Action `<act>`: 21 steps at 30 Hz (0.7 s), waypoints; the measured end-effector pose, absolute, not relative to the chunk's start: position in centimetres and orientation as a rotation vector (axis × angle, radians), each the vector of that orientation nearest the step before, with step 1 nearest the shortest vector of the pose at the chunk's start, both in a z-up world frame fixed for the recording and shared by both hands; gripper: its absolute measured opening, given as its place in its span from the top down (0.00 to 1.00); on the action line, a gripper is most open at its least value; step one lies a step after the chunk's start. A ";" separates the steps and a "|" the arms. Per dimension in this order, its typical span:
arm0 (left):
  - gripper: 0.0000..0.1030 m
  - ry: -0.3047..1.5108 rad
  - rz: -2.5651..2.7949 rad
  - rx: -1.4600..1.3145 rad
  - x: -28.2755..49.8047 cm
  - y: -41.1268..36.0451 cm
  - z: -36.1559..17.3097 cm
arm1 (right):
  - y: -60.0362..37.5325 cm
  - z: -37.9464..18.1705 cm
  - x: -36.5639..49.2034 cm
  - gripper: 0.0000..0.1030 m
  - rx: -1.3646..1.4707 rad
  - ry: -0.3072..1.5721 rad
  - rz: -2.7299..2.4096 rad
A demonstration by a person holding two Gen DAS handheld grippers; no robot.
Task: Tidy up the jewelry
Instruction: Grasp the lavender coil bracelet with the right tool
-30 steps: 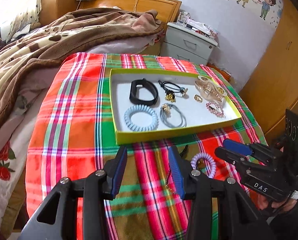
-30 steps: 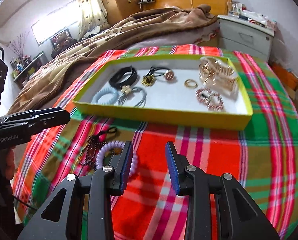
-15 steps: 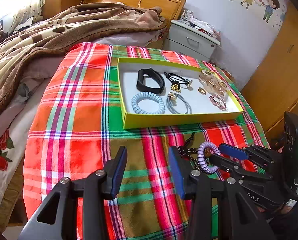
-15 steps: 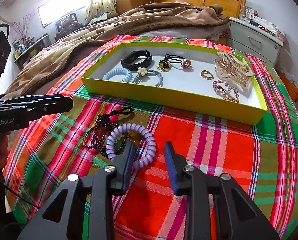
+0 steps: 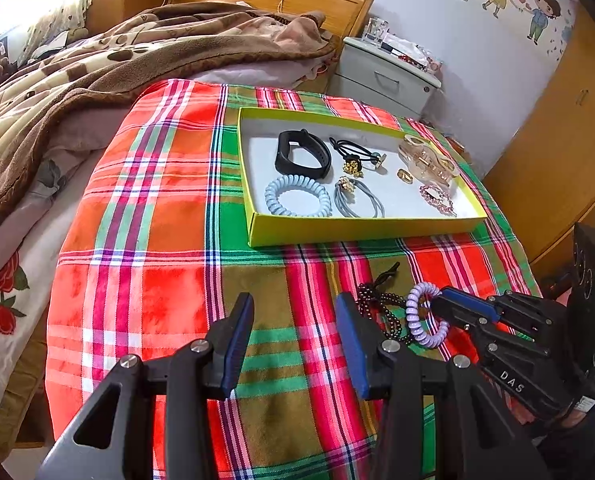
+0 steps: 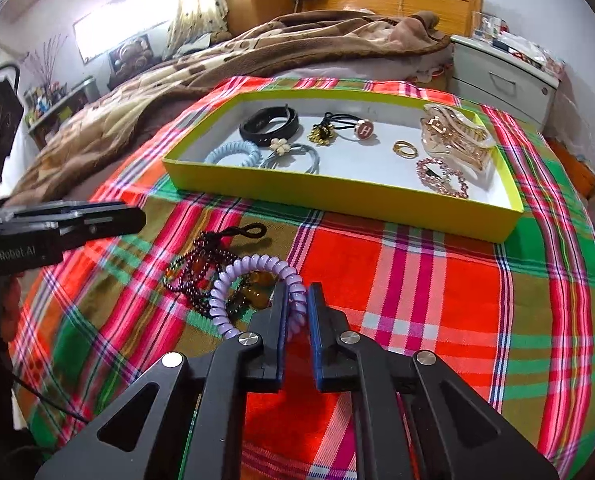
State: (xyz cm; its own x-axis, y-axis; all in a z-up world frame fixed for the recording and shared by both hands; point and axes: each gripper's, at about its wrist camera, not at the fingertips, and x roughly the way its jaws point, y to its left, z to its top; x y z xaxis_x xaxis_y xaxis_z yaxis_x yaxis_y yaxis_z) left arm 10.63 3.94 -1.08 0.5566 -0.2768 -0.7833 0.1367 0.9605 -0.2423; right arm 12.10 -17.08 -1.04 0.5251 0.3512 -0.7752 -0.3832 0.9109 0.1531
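Pick-up step: right gripper [image 6: 297,312] had closed its jaws on the lilac spiral hair tie [image 6: 253,280], lying on the plaid cloth [image 6: 437,300] over a dark beaded bracelet [image 6: 201,264]; left gripper [image 5: 293,344] gaped empty. Next, presumably: lift clear, carry to the yellow-walled tray [image 6: 337,196]

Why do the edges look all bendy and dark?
Left wrist view: the fisheye lens curves the yellow cardboard tray and darkens the corners; window glare whitens the top left. Right wrist view: same bending, and the bright window washes out; the purple spiral hair tie stays sharp.
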 end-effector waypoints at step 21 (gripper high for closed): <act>0.52 1.011 -0.314 -0.068 11.9 -1.4 -2.6 | -23.1 0.5 10.5 0.91 0.135 0.833 0.336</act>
